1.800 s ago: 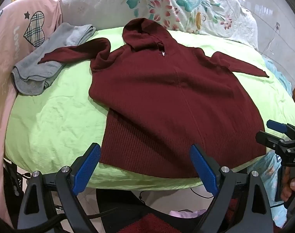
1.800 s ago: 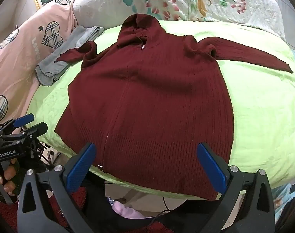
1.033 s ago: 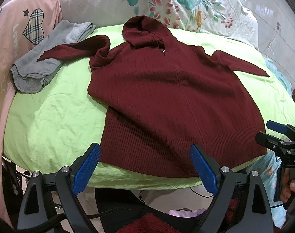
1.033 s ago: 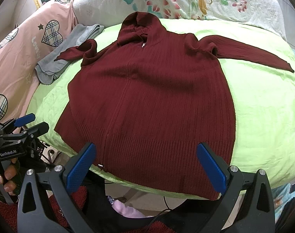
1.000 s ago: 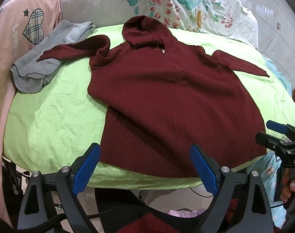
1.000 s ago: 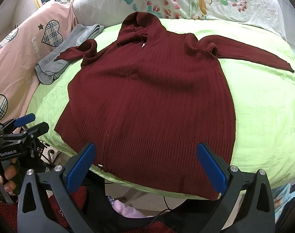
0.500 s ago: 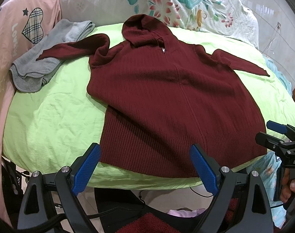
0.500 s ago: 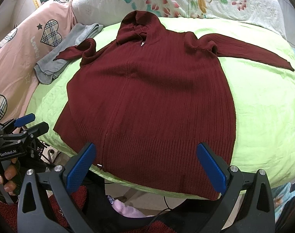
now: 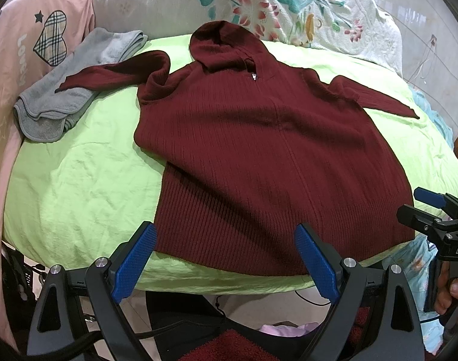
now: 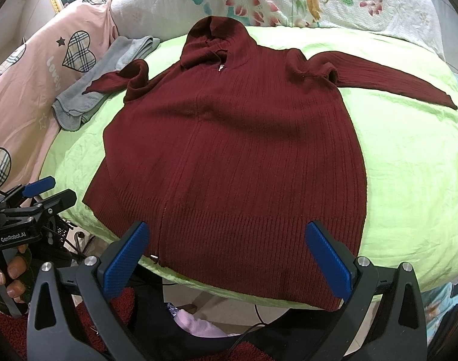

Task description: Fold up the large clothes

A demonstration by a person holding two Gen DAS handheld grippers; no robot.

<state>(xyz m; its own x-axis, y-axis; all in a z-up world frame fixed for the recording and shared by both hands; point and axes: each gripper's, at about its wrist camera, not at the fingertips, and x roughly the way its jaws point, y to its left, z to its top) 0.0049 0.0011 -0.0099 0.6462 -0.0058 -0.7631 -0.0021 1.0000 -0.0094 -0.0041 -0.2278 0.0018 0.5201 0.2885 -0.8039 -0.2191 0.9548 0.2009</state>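
Both views evenly lit, bright, diffuse indoor light — no glare. Soft shadows seen across lower half of maroon hooded sweater [image 9: 271, 162] [image 10: 235, 156]; knit ribs rendered sharp there. Strong fisheye bending noted away from sweater — green sheet [image 9: 78, 180] [image 10: 409, 165] curved, corners vignetted black. Slight softness toward frame edges.

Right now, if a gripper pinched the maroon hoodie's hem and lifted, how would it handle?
The hoodie is soft ribbed knit lying limp on the sheet, so it would likely droop, not hold shape. Its spread sleeves would probably trail. Thick knit suggests fair weight and good grip.
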